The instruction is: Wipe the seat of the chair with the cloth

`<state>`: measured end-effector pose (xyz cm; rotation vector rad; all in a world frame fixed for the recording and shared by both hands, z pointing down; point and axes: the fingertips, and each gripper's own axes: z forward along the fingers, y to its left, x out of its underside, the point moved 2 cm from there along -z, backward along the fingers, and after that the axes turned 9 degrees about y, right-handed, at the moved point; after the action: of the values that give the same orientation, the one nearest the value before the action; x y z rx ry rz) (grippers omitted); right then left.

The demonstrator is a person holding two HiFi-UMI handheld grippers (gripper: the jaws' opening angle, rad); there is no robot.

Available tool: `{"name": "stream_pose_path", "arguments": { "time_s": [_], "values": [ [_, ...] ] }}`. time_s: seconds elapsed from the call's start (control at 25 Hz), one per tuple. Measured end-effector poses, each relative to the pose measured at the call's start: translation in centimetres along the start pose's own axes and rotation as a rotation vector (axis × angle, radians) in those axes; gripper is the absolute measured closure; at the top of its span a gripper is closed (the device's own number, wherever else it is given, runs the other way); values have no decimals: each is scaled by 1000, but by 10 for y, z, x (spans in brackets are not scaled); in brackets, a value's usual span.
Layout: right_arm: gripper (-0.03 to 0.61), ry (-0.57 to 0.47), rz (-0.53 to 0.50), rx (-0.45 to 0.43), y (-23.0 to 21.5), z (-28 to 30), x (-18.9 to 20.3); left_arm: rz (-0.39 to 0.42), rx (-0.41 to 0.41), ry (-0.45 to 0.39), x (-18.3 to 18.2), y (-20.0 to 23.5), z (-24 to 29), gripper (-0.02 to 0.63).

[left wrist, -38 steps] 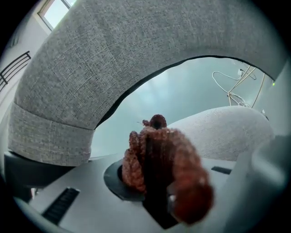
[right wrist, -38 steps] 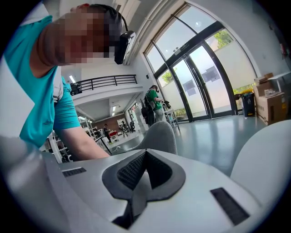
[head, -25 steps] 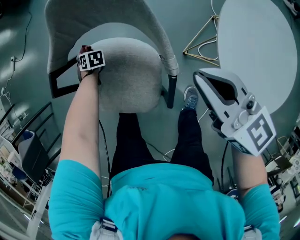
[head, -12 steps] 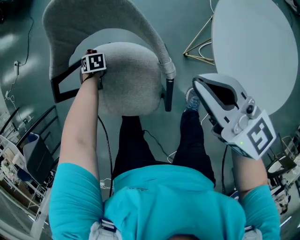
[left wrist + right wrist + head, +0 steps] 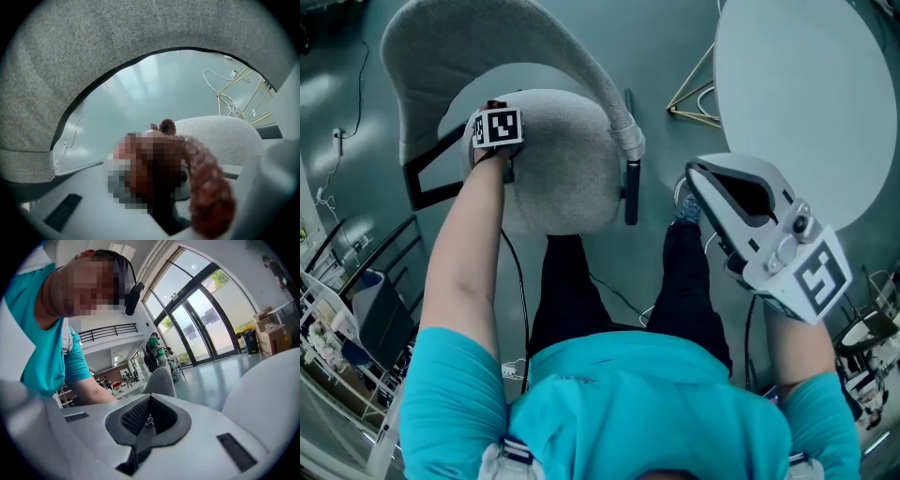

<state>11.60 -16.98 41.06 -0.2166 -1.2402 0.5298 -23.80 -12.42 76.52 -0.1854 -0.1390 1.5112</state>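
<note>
Red-brown cloth (image 5: 208,187) stays pinched in our left gripper (image 5: 494,125), which has slid a little inward from the left edge of the seat (image 5: 567,164) over the last second. We judge a wiping stroke is under way, with most of the seat still ahead. Our right gripper (image 5: 712,183) hangs well off the seat's right edge, jaws pressed together on nothing.

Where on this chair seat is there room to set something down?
The seat from the left gripper across to the black armrest post is bare. Its edge under that gripper and cloth is crowded. The round table looks bare.
</note>
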Motion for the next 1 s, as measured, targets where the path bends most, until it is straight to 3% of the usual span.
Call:
{"name": "stream_pose_path", "arguments": {
  "time_s": [0.44, 0.68, 0.84, 1.0],
  "values": [
    [581, -15, 21, 0, -3, -11, 7, 44, 57, -1, -13, -43, -9, 551],
    [581, -74, 13, -14, -5, -14, -6, 68, 100, -4, -22, -73, -15, 551],
    [581, -52, 26, -6, -10, -17, -3, 95, 102, -1, -24, -82, -21, 551],
    [581, -54, 36, 1, -12, -21, -3, 125, 193, -19, -26, -114, -28, 551]
  ]
}}
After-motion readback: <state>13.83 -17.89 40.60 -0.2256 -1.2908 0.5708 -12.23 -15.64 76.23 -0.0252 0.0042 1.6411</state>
